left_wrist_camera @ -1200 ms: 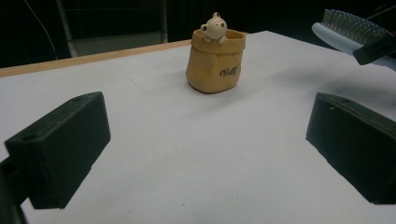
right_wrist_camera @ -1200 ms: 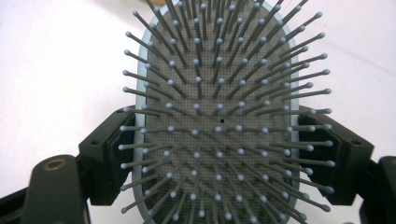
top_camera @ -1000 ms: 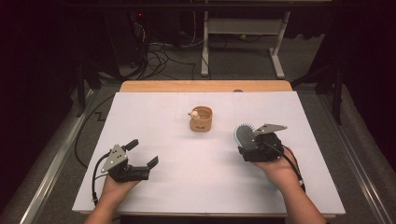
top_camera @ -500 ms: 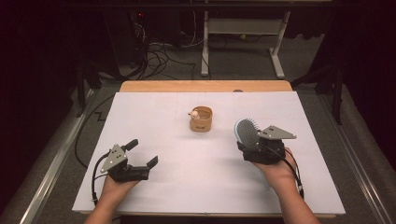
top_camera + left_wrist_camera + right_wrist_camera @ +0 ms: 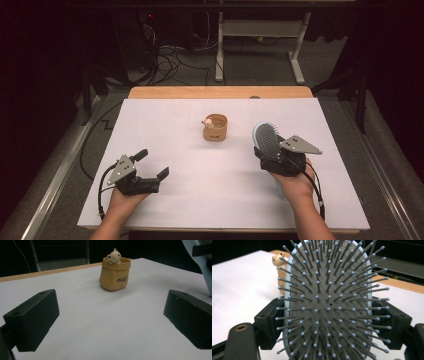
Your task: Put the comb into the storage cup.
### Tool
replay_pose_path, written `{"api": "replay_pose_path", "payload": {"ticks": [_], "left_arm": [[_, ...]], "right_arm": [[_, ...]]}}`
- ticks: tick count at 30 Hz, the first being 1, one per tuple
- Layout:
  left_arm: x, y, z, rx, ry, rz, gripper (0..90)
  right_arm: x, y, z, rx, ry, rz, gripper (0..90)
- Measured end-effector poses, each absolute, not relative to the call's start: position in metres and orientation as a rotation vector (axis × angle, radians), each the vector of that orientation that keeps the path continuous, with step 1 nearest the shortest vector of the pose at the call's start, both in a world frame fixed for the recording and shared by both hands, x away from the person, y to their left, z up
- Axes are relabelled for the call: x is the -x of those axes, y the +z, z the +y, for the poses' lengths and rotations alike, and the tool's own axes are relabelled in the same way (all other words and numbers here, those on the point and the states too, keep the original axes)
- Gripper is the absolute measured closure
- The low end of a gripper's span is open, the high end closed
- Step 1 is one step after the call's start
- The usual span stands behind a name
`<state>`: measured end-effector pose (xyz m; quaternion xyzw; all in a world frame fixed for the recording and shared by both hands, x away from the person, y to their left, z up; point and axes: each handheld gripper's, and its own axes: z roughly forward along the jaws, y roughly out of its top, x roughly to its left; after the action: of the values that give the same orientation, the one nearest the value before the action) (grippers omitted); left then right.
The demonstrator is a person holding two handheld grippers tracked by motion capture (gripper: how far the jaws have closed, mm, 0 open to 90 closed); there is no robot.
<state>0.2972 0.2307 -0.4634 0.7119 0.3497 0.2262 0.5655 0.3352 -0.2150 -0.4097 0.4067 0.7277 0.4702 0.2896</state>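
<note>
White sheet [image 5: 200,200] covers the table, dark room and cables [image 5: 170,55] behind. Right gripper [image 5: 272,150] clamps the hairbrush [image 5: 266,137] upright, just right of the tan pot [image 5: 215,128]; left gripper [image 5: 152,165] rests wide open.

In the high view the table [image 5: 165,120] takes the middle of the frame. A small pot with a bear figure on its rim [image 5: 215,127] stands on it just above centre. Lower right of the pot, the hairbrush [image 5: 266,139] sits upright between the jaws of the right gripper [image 5: 272,152]. At lower left rests the left gripper [image 5: 151,165], well apart from both. A desk frame [image 5: 260,45] stands behind the table, at upper centre.
</note>
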Motion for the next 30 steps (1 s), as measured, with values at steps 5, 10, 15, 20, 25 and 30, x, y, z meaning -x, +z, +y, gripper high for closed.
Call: {"api": "replay_pose_path", "payload": {"ticks": [5,10,15,20,25,30], "left_arm": [[-0.297,-0.463,0.231,-1.676,0.527,0.831,0.7],[-0.297,-0.463,0.231,-1.677,0.531,0.829,0.7],[-0.297,-0.463,0.231,-1.675,0.528,0.827,0.7],[-0.296,-0.461,0.23,-1.674,0.524,0.821,0.9],[-0.295,-0.46,0.226,-1.7,0.541,0.8,0.0],[-0.3,-0.453,0.217,-1.731,0.55,0.793,0.0]], "right_arm": [[-0.332,-0.409,-0.215,-1.07,1.316,1.876,20.9],[-0.326,-0.411,-0.214,-1.053,1.365,1.828,20.9],[-0.318,-0.41,-0.215,-1.03,1.403,1.778,20.8],[-0.312,-0.407,-0.221,-1.03,1.426,1.75,20.8],[-0.31,-0.406,-0.226,-1.024,1.422,1.739,20.9],[-0.31,-0.407,-0.225,-1.018,1.414,1.743,20.8]]}}
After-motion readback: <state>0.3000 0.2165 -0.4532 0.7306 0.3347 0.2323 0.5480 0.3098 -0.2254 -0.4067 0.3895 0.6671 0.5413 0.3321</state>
